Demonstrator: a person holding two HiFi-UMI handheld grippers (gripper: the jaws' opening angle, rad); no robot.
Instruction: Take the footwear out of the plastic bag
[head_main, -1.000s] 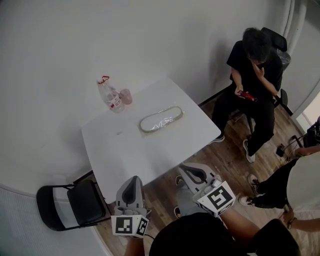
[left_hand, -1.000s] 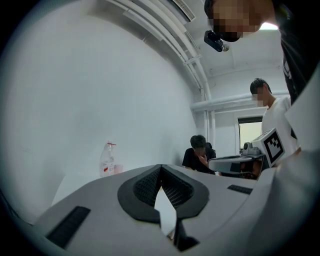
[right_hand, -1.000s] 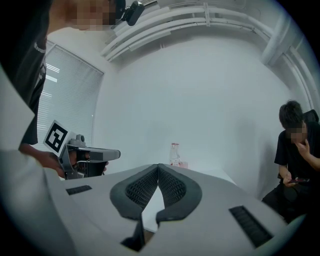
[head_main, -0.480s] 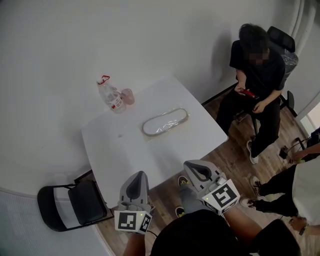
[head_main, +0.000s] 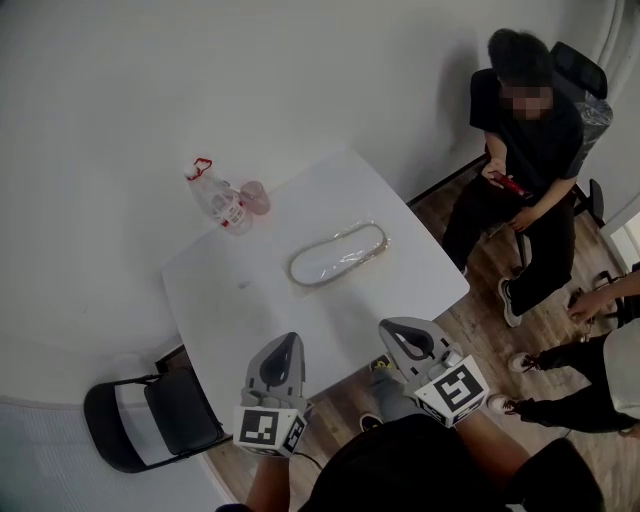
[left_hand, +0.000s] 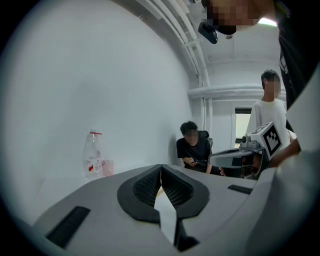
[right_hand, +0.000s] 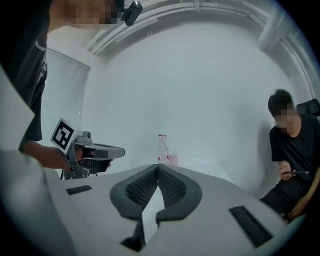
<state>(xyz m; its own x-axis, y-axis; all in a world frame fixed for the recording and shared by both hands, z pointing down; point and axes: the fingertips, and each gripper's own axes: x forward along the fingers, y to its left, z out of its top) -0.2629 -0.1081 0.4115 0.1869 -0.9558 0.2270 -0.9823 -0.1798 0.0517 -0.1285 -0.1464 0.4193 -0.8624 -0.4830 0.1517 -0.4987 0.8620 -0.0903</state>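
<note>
Progress: nothing done yet tbh. The footwear (head_main: 318, 270) is still inside the plastic bag (head_main: 352, 250), so the whole job is left.
Where: the bag lies flat mid-table (head_main: 250, 310), with nothing touching it.
Left gripper (head_main: 287, 340): jaws pinched together, empty, by the near table edge at 7 o'clock from the bag.
Right gripper (head_main: 395, 328): same deal, closed on nothing, at 5 o'clock.
Count: one bag, one shoe as far as I can see, two grippers, plus one bottle (head_main: 215, 198) and one cup (head_main: 255, 197) at 10 o'clock.

Footwear (head_main: 340, 252): pale, flat, sole-shaped, lying left to right.
Plastic bag (head_main: 318, 266): clear, crinkled, around the footwear.
Place: middle of the white table (head_main: 250, 310).
</note>
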